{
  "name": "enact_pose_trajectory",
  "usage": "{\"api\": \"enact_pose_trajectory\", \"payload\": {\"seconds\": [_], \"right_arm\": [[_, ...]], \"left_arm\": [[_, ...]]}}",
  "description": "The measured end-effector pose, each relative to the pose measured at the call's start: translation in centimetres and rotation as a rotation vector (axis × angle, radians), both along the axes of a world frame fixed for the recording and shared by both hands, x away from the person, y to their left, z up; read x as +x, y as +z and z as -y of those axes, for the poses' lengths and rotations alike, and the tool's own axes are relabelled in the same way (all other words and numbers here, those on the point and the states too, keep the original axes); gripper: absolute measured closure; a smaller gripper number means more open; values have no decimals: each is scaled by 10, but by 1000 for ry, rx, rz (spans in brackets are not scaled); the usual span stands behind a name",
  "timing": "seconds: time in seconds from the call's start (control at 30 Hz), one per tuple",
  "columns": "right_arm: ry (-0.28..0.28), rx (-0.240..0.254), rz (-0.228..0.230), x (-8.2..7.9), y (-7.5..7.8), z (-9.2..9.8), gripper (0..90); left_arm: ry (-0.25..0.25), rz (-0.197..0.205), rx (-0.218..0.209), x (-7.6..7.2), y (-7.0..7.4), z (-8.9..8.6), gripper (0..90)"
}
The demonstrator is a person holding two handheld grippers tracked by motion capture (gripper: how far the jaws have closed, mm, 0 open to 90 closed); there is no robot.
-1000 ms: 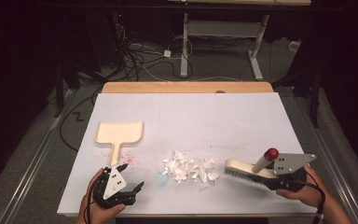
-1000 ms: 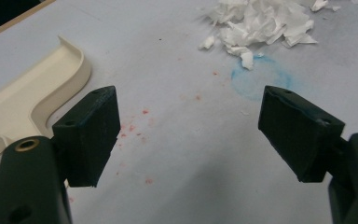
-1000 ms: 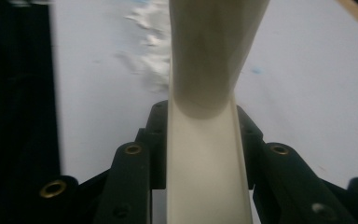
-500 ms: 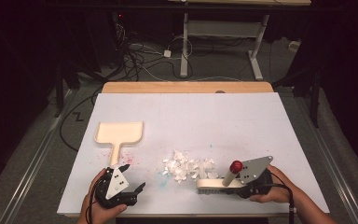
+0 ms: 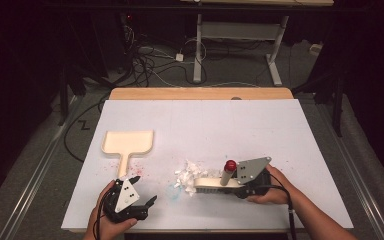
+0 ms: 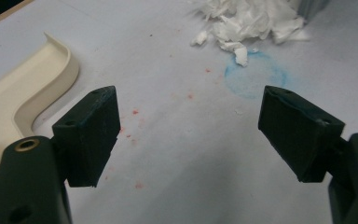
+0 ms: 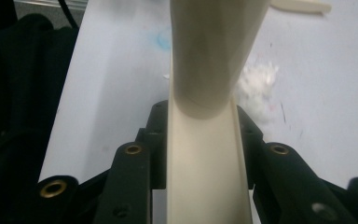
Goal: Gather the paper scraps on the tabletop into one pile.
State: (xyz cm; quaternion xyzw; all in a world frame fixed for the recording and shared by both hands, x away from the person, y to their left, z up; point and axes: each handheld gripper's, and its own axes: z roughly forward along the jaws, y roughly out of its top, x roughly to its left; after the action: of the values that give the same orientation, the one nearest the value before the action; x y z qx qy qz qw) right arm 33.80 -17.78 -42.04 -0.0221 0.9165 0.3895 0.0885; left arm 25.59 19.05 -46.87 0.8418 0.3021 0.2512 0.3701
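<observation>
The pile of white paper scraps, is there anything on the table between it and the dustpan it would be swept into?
Nothing visible does. Between the paper scraps and the cream dustpan lies only bare white table with faint red specks. The brush, clamped in the right gripper, sits on the pile's far side from the pan.

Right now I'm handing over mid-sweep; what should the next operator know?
Right hand-held gripper: shut on the brush, bristles against the paper scraps.
Left hand-held gripper: open, holding nothing, near the table's front edge, just short of the dustpan handle.
Done: scraps gathered into one heap at mid-table.
Left: dustpan lies flat and ungrasped, apart from the heap. Probably pick it up, set it beside the scraps and sweep them in.
</observation>
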Motion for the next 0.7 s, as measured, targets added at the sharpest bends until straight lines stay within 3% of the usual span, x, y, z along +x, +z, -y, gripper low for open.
{"api": "enact_pose_trajectory", "payload": {"seconds": [0.1,0.17,0.2,0.33,0.47,0.53,0.6,0.7], "right_arm": [[5,15,12,0,2,-6,681],[-21,24,4,-3,5,-5,681],[-35,34,26,-5,9,0,681],[-108,68,21,-13,20,16,681],[-303,123,34,-24,32,40,682],[-437,114,44,-27,32,46,682],[-574,86,83,-29,30,47,681],[-720,84,38,-24,21,46,682]], "left_arm": [[-4,0,0,-1,0,-1,201],[-5,1,-5,-1,0,-3,201],[-3,2,-7,-1,0,-3,201],[-4,11,-11,-2,2,-4,201],[-11,27,-3,-2,3,-3,201],[-9,17,-7,-2,3,-2,201],[-12,18,-7,-1,3,-1,201],[-20,22,-4,-2,4,1,201]]}}
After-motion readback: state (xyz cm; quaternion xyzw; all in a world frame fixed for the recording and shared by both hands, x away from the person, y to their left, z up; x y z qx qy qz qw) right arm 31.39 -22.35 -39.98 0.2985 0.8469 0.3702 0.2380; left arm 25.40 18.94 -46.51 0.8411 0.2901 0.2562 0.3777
